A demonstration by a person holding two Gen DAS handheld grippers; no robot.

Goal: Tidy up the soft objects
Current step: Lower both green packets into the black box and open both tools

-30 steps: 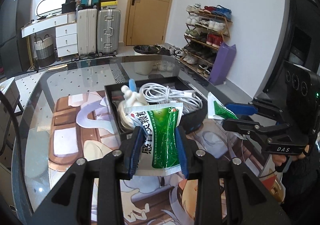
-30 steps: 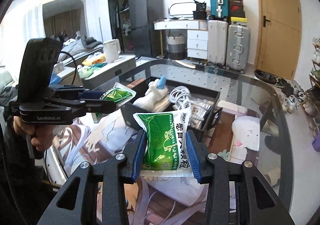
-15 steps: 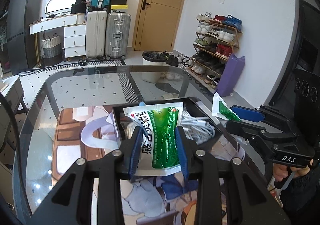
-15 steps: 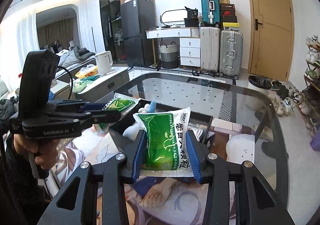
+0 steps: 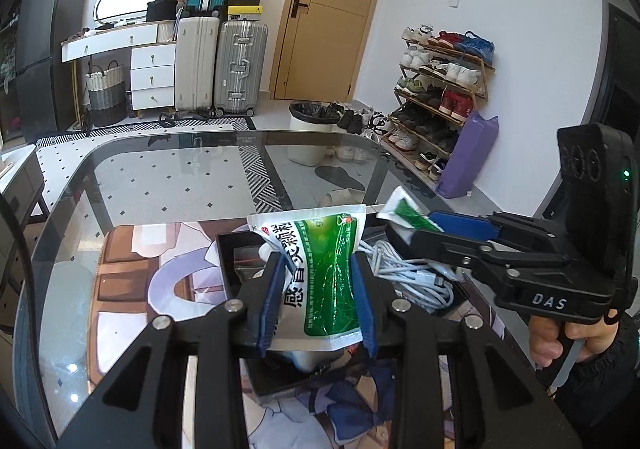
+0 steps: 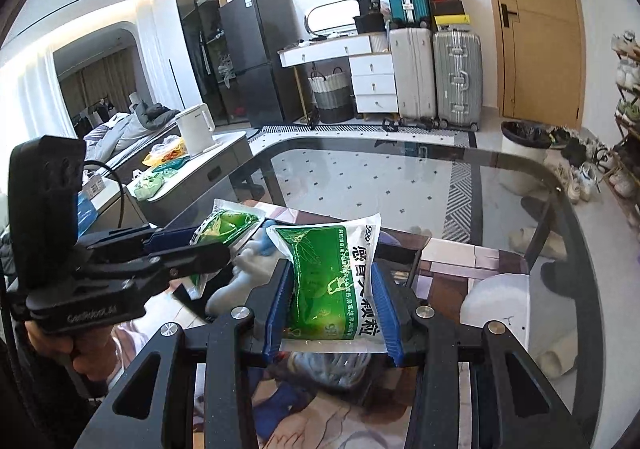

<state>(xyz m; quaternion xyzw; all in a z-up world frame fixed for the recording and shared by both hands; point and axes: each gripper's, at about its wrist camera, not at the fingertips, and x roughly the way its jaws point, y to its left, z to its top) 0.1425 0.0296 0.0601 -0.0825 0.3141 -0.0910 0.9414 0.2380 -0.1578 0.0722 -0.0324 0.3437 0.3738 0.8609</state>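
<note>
Landmark for this report: the black tray [image 5: 236,261] on the glass table [image 5: 168,177].

Left gripper [image 5: 316,301] is pinching a green and white sachet [image 5: 320,273] between its blue pads, the sachet standing upright with its top edge free. Right gripper [image 6: 332,309] is likewise clamped on a second green and white sachet [image 6: 332,277], held the same way. Neither grip is loosening; both pairs of jaws are holding the same narrow spacing as a second ago.

What is changing is position. A second ago both sachets were hanging short of the tray, with its contents plainly visible beyond them. Now both are being carried over the tray: in the left wrist view the left sachet is covering the tray's near half, with the white cables [image 5: 412,273] showing just beside it on the tray's right side. In the right wrist view the pale soft toy [image 6: 244,277] inside the tray is lying just left of the right sachet and partly behind it.

Assessment: both sachets are in transit and neither is yet set down. The carry appears to be nearing its end above the tray; release is the likely remaining step. The tray is already crowded with cables and the toy, so a sachet dropped upright may slump across them rather than lie flat.
</note>
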